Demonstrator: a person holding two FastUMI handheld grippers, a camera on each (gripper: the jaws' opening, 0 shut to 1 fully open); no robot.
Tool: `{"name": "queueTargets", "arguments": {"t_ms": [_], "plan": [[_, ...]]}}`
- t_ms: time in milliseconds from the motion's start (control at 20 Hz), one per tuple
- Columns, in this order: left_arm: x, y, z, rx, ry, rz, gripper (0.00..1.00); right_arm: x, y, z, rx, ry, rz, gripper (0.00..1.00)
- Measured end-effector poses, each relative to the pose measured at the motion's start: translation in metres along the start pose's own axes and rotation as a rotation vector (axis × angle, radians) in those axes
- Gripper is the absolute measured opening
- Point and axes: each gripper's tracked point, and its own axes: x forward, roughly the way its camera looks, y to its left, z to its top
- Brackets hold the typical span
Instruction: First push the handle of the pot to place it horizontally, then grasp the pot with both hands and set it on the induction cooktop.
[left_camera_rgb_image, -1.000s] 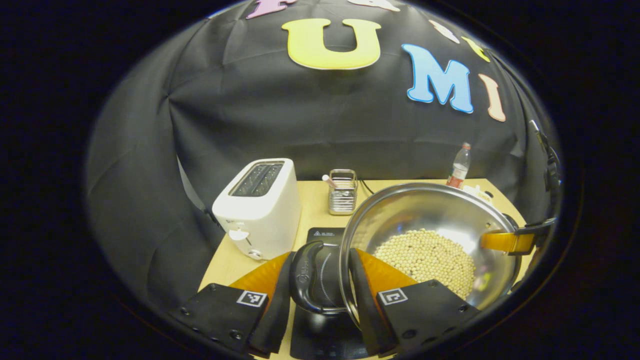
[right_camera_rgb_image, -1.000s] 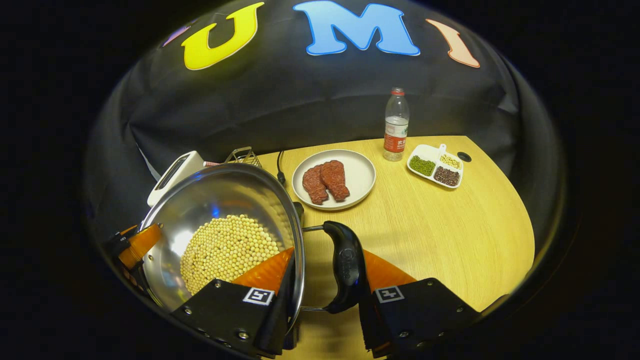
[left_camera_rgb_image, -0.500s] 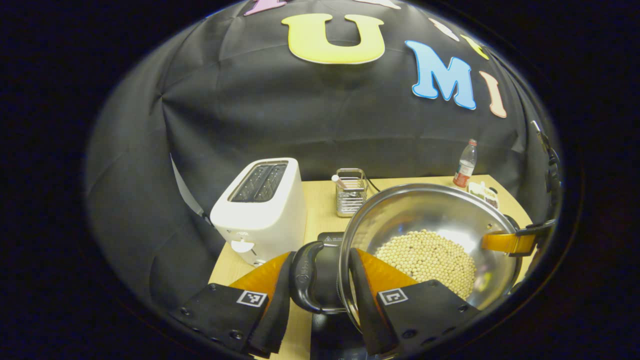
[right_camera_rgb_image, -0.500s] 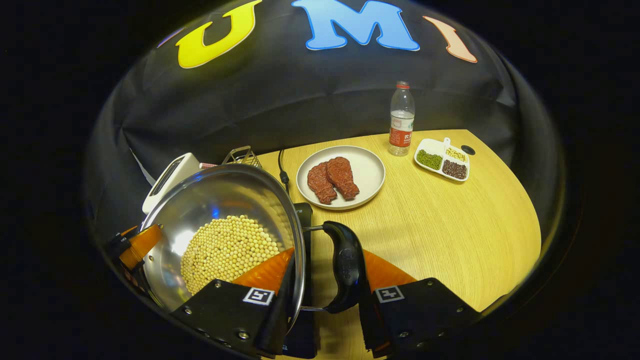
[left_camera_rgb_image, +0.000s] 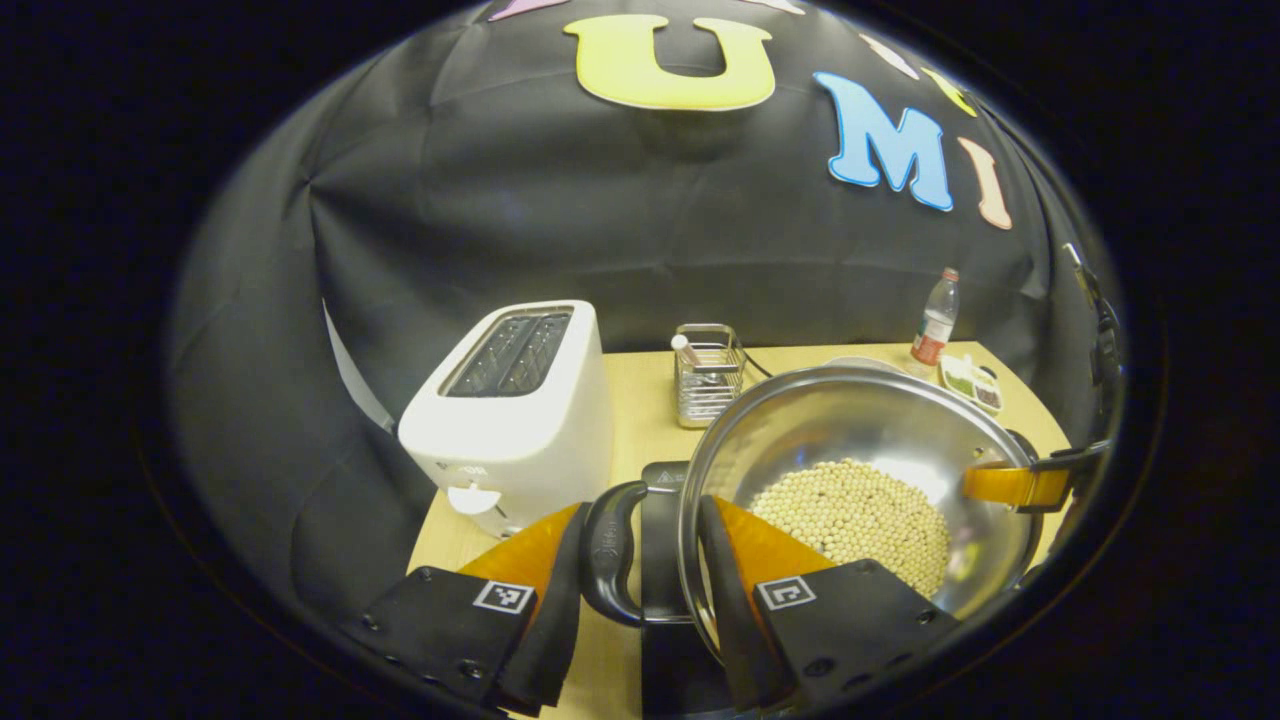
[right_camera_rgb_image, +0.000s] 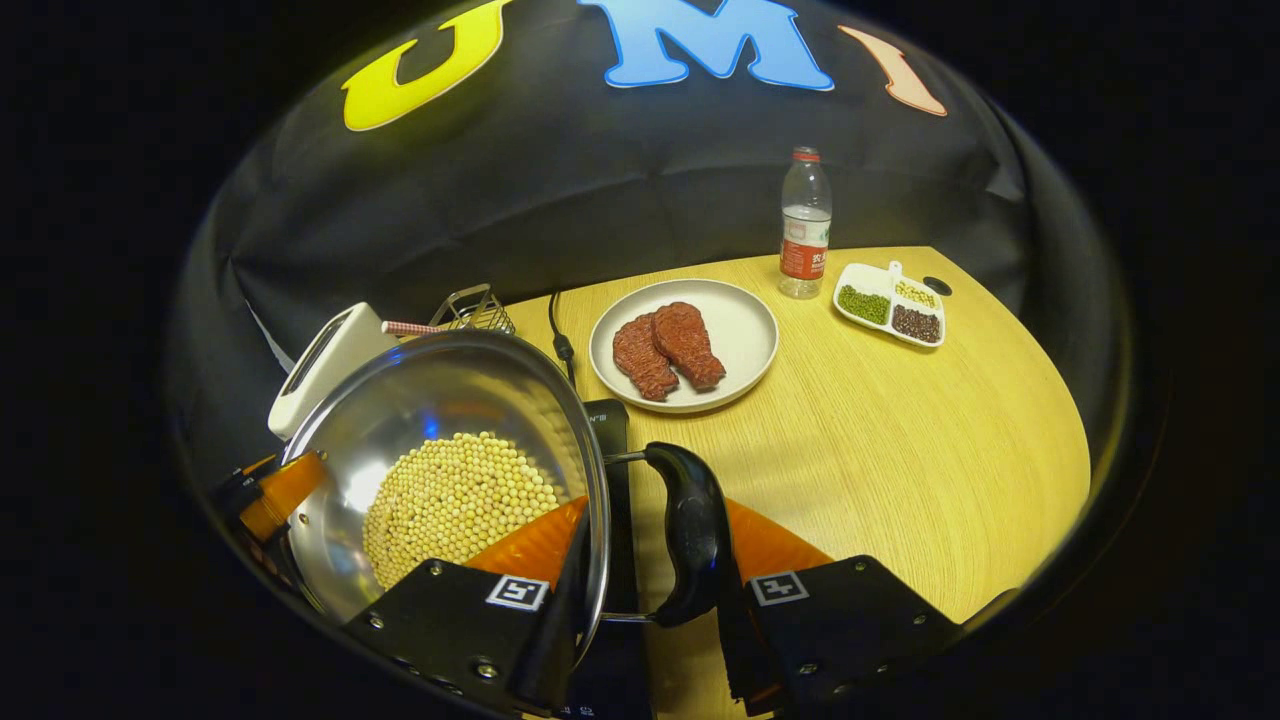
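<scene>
Held aloft over the black glass induction cooktop: shiny round stainless-steel pot, part-filled with pale soybeans. Left gripper clamped across the pot's rim and black loop handle at 9 o'clock; right gripper likewise pinched on rim and opposite black loop handle at 3 o'clock. Rigid, likely weighty with its load, polished wall slippery; loose beans apt to shift if tipped. Best kept level, gripped at both handles. White two-slot toaster at 10 o'clock.
</scene>
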Motion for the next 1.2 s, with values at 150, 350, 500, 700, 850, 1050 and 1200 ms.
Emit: {"name": "queueTargets", "arguments": {"t_ms": [150,350,500,700,850,1050,1200], "plan": [[0.001,0.0,-0.001,-0.006,0.008,0.001,0.7,0.005,0.002,-0.002,-0.006,0.003,-0.004,0.59],[0.004,-0.003,-0.003,-0.015,0.004,-0.006,0.67,0.009,0.002,-0.005,-0.007,-0.004,-0.007,0.59],[0.003,-0.001,-0.003,-0.012,0.004,-0.013,0.64,0.014,0.001,-0.008,-0.004,-0.001,-0.014,0.59],[0.003,-0.001,-0.001,-0.012,-0.007,-0.015,0.67,0.018,0.0,-0.01,0.004,-0.001,-0.019,0.59],[0.002,-0.001,-0.002,-0.026,-0.016,-0.014,0.63,0.022,0.002,-0.009,-0.003,-0.016,-0.017,0.59],[0.004,0.0,-0.003,-0.027,-0.028,0.002,0.71,0.025,0.004,-0.007,-0.003,-0.02,-0.006,0.59],[-0.004,0.007,-0.001,-0.035,-0.04,0.038,0.75,0.022,0.008,-0.005,-0.028,-0.026,0.028,0.62]]}}
